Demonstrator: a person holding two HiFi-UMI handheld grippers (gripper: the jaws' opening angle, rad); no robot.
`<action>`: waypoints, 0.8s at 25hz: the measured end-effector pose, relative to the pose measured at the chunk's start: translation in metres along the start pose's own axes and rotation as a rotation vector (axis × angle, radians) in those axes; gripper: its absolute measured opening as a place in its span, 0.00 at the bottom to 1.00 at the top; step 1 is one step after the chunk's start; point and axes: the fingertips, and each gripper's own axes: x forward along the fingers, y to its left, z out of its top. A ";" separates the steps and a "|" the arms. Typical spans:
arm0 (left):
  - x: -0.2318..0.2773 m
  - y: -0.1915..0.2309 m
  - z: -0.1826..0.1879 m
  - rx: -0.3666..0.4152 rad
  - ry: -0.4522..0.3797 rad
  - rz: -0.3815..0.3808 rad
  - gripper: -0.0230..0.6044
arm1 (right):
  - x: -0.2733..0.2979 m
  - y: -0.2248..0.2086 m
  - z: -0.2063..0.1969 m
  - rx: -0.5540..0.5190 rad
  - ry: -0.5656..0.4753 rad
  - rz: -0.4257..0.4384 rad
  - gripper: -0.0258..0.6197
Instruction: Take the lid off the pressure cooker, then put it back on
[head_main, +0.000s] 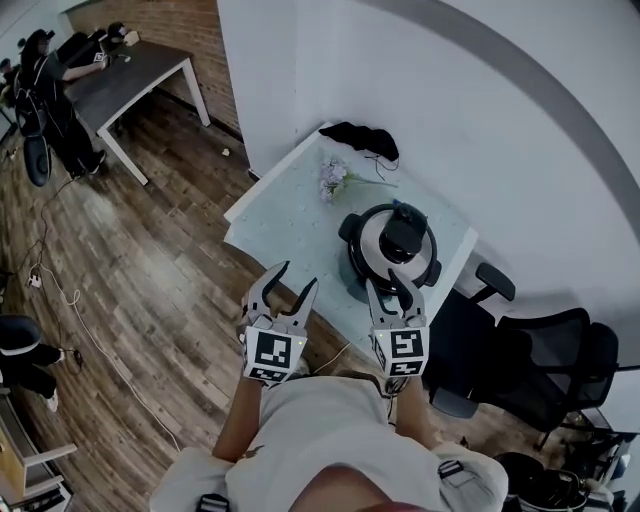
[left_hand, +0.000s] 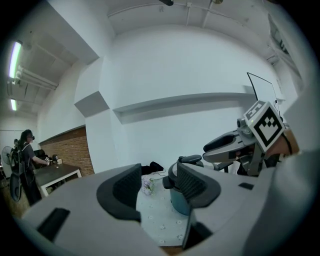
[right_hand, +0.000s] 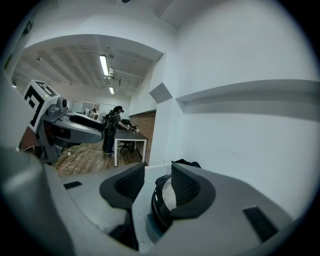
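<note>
**Short of the table's near edge: both claws empty, lid not yet touched**

Toward the near right corner of the pale table (head_main: 285, 215) stands the pressure cooker (head_main: 390, 255), its lid (head_main: 375, 232) still seated and the black handle across the top. A sprig of flowers (head_main: 333, 178) lies past it, and a black cloth (head_main: 362, 138) sits at the far corner.

The left gripper (head_main: 298, 274) hangs over the table's near edge, well to the left of the pot, jaws spread with only the tabletop showing between them. The right gripper (head_main: 389, 282) points at the cooker's near side, jaws likewise apart and gripping nothing.

This looks like the approach, before any removal. The next move probably calls for bringing a claw onto the lid handle and steadying the pot with the other. The lid likely needs a twist to unlock before it lifts.
</note>
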 end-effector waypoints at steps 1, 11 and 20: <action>0.004 0.002 -0.003 -0.006 0.001 -0.013 0.39 | 0.005 -0.003 -0.002 0.003 0.009 -0.014 0.30; 0.060 0.013 0.001 -0.002 -0.016 -0.113 0.38 | 0.036 -0.024 -0.001 0.032 0.031 -0.070 0.30; 0.126 -0.002 0.015 0.054 0.007 -0.219 0.38 | 0.060 -0.053 -0.001 0.085 0.029 -0.044 0.30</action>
